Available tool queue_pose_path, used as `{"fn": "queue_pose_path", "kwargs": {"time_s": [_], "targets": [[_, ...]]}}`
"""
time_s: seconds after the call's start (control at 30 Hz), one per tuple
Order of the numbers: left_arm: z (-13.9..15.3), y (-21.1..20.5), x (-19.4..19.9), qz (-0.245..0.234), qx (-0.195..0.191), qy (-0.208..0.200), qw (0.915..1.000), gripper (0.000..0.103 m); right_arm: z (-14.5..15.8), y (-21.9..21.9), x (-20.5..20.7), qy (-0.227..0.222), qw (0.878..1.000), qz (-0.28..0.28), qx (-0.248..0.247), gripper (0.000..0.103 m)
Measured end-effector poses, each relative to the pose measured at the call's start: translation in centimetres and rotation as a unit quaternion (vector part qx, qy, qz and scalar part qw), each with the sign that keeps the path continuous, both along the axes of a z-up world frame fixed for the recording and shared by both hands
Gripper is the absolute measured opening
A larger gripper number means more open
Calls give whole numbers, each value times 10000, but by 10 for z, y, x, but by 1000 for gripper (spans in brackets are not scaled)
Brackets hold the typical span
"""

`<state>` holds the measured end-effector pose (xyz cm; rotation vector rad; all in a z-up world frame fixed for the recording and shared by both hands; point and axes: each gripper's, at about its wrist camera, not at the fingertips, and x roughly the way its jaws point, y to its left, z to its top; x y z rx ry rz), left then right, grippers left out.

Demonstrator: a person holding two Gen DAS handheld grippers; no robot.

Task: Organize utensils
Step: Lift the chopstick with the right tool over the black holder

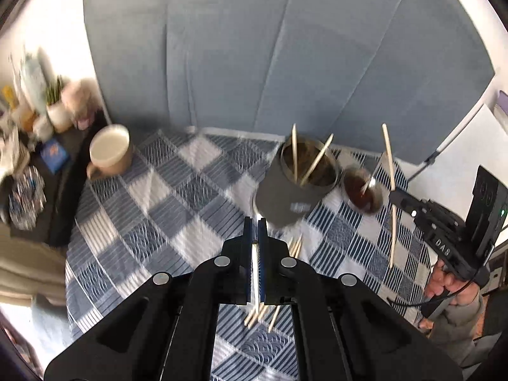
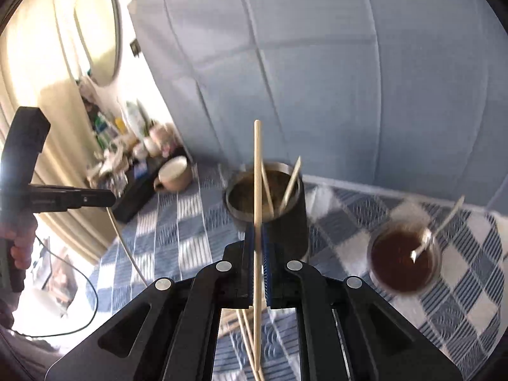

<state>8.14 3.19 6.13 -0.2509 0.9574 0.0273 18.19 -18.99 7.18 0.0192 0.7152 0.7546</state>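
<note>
My left gripper (image 1: pixel 255 223) is shut on a pale wooden chopstick (image 1: pixel 255 273), lifted above the checked tablecloth (image 1: pixel 165 209). More loose chopsticks (image 1: pixel 254 316) lie on the cloth below it. Ahead stands a dark cylindrical holder (image 1: pixel 285 197) with two chopsticks in it. My right gripper (image 2: pixel 258 230) is shut on another chopstick (image 2: pixel 257 165), held nearly upright in front of the holder (image 2: pixel 285 222). Each gripper shows in the other's view: the right gripper (image 1: pixel 395 197) with its chopstick (image 1: pixel 389 155), and the left gripper (image 2: pixel 111 198) with its chopstick (image 2: pixel 127 247) hanging down.
A small glass cup (image 2: pixel 403 263) with a dark inside and a spoon stands right of the holder. A cream mug (image 1: pixel 109 150) sits at the table's far left, beside a dark tray of clutter (image 1: pixel 28 146). A blue padded panel (image 1: pixel 285 47) rises behind the table.
</note>
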Motion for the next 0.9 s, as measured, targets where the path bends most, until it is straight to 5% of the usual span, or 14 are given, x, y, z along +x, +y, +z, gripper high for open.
{"fn": "queue_pose_path", "kwargs": {"time_s": [0.43, 0.9], "targets": [[79, -16, 47, -222, 300, -852, 9957, 3, 36, 14, 27, -774, 9959, 28, 458, 5], [98, -29, 111, -534, 196, -1046, 9929, 3, 22, 34, 79, -1203, 9836, 475, 1255, 5]]}}
